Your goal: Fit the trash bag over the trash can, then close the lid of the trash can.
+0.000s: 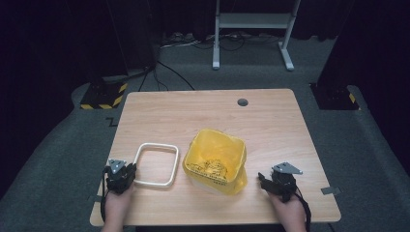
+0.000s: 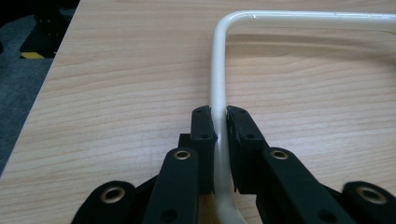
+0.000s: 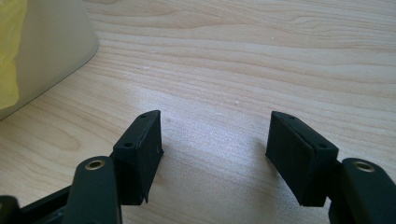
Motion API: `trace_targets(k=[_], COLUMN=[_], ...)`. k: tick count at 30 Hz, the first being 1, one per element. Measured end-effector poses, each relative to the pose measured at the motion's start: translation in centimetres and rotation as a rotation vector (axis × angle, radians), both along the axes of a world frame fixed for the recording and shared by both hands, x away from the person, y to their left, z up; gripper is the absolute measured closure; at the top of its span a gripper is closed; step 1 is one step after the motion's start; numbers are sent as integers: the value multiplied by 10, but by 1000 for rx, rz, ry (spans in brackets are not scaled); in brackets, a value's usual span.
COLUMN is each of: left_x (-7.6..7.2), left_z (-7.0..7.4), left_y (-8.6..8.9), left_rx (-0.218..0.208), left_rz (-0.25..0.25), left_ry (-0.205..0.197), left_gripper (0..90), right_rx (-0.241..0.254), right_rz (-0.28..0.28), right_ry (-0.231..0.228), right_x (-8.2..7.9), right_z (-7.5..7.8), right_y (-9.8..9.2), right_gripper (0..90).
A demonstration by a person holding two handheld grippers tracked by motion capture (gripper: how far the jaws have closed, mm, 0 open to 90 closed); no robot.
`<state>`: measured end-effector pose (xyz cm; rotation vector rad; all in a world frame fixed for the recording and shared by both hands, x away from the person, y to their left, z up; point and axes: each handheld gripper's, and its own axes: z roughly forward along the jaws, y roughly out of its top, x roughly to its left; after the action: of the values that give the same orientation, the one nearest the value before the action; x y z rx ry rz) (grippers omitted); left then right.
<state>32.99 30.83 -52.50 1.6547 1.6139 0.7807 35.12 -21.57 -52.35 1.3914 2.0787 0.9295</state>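
Observation:
A white rounded-rectangle frame [image 1: 155,145] lies flat on the wooden table [image 1: 203,111], left of a bin lined with a yellow bag [image 1: 212,181]. My left gripper [image 1: 131,175] is at the frame's near left side. In the left gripper view the frame's thin white bar [image 2: 217,70] runs between the two black pads, and my left gripper [image 2: 219,121] is shut on it. My right gripper [image 1: 263,180] rests near the table's front right, just right of the bin. In the right gripper view that gripper [image 3: 215,135] stands open over bare wood, with the bin's pale wall [image 3: 51,42] at upper left.
A round cable hole [image 1: 242,102] sits near the table's far edge. Beyond the table, a white stand [image 1: 251,29] rests on the grey carpet among cables. The table's left edge [image 2: 42,93] lies close to the left gripper.

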Motion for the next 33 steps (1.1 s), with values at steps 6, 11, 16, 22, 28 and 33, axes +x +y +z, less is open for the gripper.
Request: trace_targets(k=[6,11,16,22,28,33], left_x=[-3,-14,-23,-32,-36,-37], left_z=[12,28,41,52,61,69], left_y=[-6,-18,-26,-28,-33,-40], left_rx=[-31,-44,-36,-65,-75,-73], left_rz=[-2,4,11,11,10,4], left_ry=[-78,-162,-243,-292,-321,-344], left_gripper=[813,814,813,813,814,814], right_rx=[2,-1,-1,0,-1,2], right_rz=[-1,1,3,7,6,2], right_ry=[2,2,2,4,5,7], right_x=[0,0,0,1,2,2], right_z=[0,0,0,0,0,0], right_y=[0,-1,-1,-1,0,0], right_gripper=[337,323,322,318,316,315])
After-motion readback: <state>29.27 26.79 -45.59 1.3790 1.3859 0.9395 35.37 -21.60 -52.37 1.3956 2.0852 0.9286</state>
